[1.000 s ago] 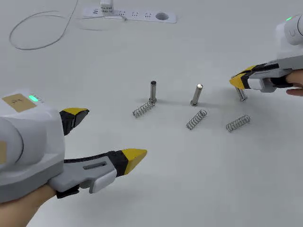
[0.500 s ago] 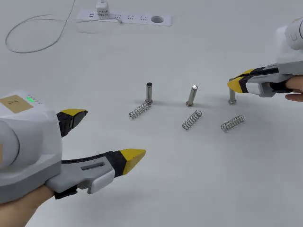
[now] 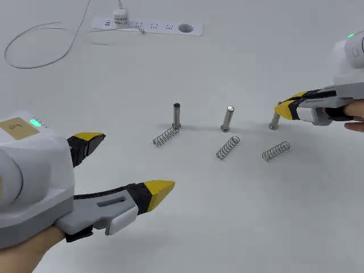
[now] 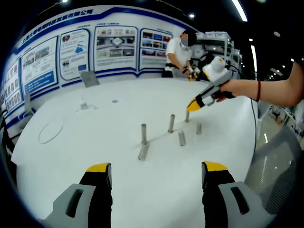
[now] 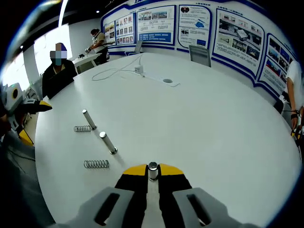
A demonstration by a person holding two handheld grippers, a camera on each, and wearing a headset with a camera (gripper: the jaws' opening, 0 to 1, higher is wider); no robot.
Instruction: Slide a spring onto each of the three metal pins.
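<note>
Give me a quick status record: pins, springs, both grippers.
pins: left pin, middle pin, right pin; all bare
springs: left spring, middle spring, right spring; each lying on the table by its pin
left gripper: open, empty
right gripper: shut on right pin

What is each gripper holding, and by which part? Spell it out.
The right gripper is shut on the rightmost metal pin, gripping near its top end. The left gripper is open and holds nothing.
</note>
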